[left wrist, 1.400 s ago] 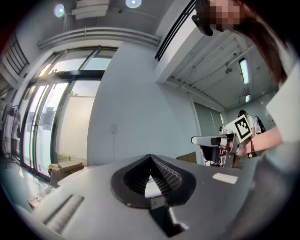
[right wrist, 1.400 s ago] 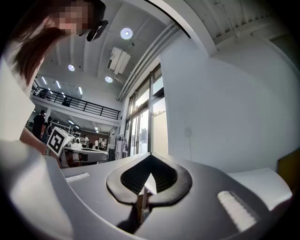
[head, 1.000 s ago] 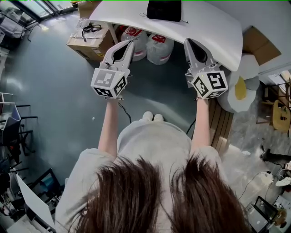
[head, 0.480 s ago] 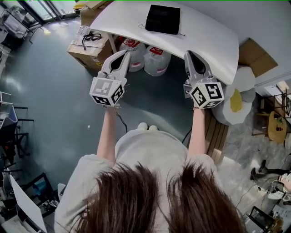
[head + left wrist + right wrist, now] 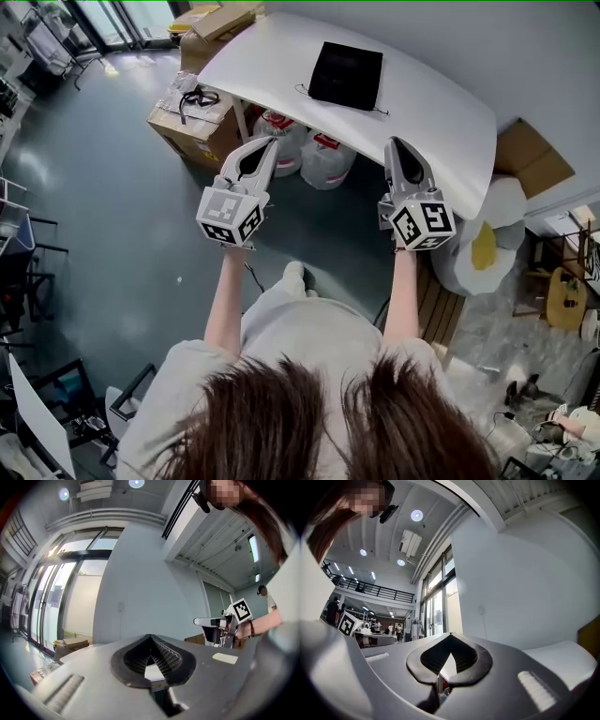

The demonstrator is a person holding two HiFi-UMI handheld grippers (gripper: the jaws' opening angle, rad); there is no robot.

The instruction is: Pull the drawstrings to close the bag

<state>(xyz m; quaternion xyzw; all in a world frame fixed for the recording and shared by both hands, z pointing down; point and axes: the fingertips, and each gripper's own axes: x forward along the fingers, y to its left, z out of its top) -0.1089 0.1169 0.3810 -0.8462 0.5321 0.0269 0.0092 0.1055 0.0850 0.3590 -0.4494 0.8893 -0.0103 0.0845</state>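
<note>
From the head view, I record the black drawstring bag [image 5: 346, 75] lying flat on the white table [image 5: 267, 58], near the middle of the tabletop. Its drawstrings [image 5: 379, 111] show as thin cords trailing from its left side and its near right corner. The left gripper [image 5: 268, 143] and the right gripper [image 5: 394, 143] are held out side by side on bare forearms. Their tips reach about to the table's near edge as seen from above, well apart from the bag and touching neither it nor the cords. Under the table stand large water jugs [image 5: 327, 159], and a cardboard box [image 5: 187, 120] sits on the floor to the left of them. From the left gripper view, I find the jaws pressed together tip to tip, closed on each other only, pointing level at a pale wall and tall windows. The right gripper with its marker cube shows out to the side. From the right gripper view, I find its jaws likewise pressed together with the tips meeting, aimed slightly upward at the wall and ceiling. The bag shows in neither gripper view.
</note>
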